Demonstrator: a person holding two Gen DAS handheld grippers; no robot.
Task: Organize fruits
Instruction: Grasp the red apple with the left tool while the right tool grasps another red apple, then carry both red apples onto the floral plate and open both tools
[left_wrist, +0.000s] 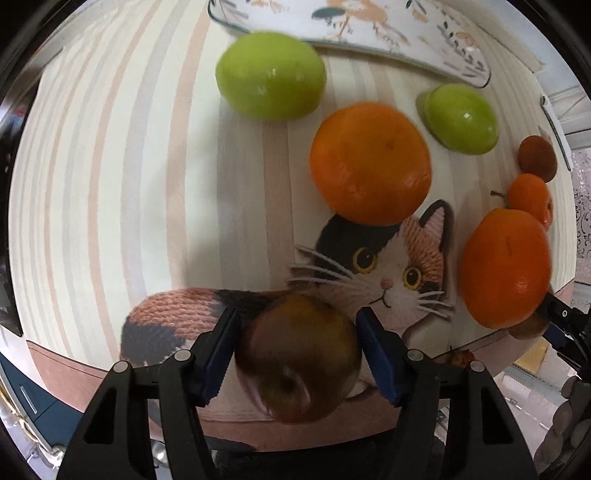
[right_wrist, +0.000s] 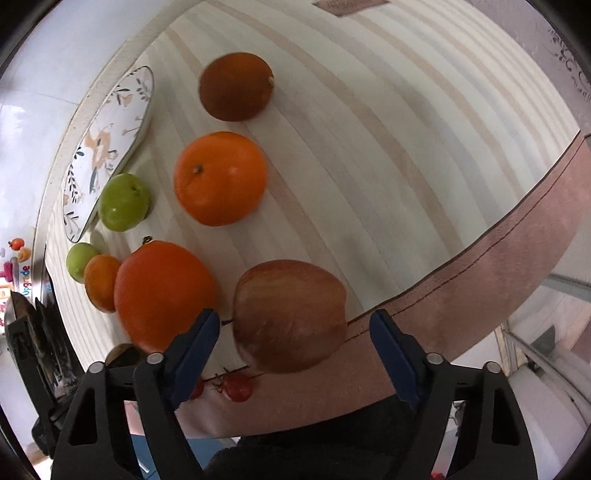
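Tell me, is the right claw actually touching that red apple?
Apart. The right wrist view shows clear gaps between the red apple and both fingers of the right gripper.

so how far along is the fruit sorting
Little looks done: the patterned plate shows no fruit on it. In hand: the left gripper clamps a reddish apple; the right gripper is open around another apple. Oranges and green fruits remain on the tablecloth.

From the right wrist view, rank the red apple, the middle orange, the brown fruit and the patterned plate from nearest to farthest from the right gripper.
1. Red apple, between the right gripper's open fingers.
2. Middle orange, ahead, slightly left.
3. and 4. Brown fruit, far ahead, and patterned plate, far left: too close to call.
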